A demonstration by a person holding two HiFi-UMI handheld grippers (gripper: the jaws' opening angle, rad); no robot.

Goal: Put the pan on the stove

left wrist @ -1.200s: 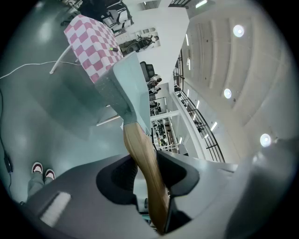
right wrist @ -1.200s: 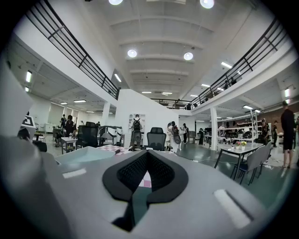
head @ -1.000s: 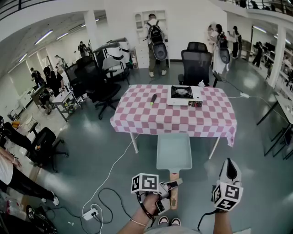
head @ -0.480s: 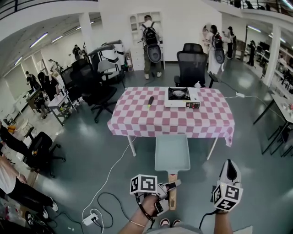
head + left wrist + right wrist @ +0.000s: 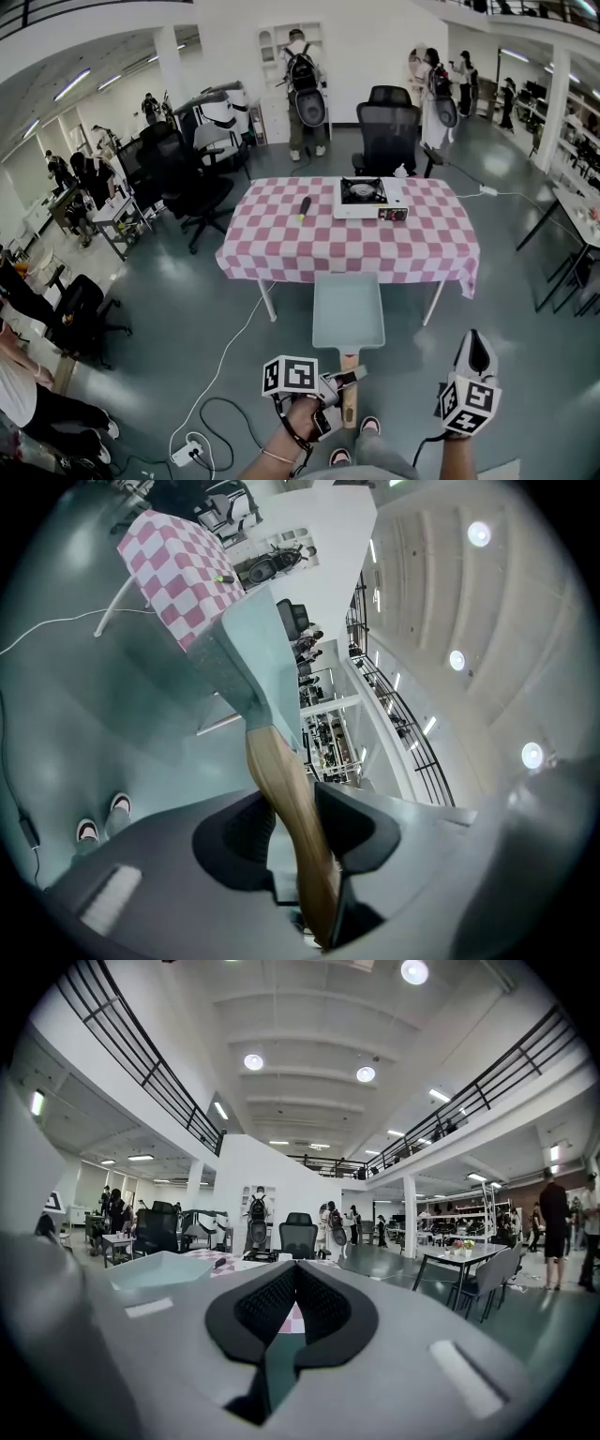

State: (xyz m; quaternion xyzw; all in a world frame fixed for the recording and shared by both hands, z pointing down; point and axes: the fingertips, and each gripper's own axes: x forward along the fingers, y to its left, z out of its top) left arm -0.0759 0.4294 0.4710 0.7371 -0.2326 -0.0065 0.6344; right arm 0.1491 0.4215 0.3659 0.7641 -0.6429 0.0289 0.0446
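Two grippers, left gripper (image 5: 345, 378) jaws clamped on pan (image 5: 349, 311) handle (wooden), right gripper (image 5: 475, 341) jaws closed, empty

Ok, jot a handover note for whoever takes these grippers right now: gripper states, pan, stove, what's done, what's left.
Left gripper: shut on the wooden handle of the pan.
Right gripper: shut, empty.
Pan: in the air, short of the table's near edge.
Stove: on the table's far side, burner bare.
Done: pan in hand.
Left: carry it over the table, set it on the stove.
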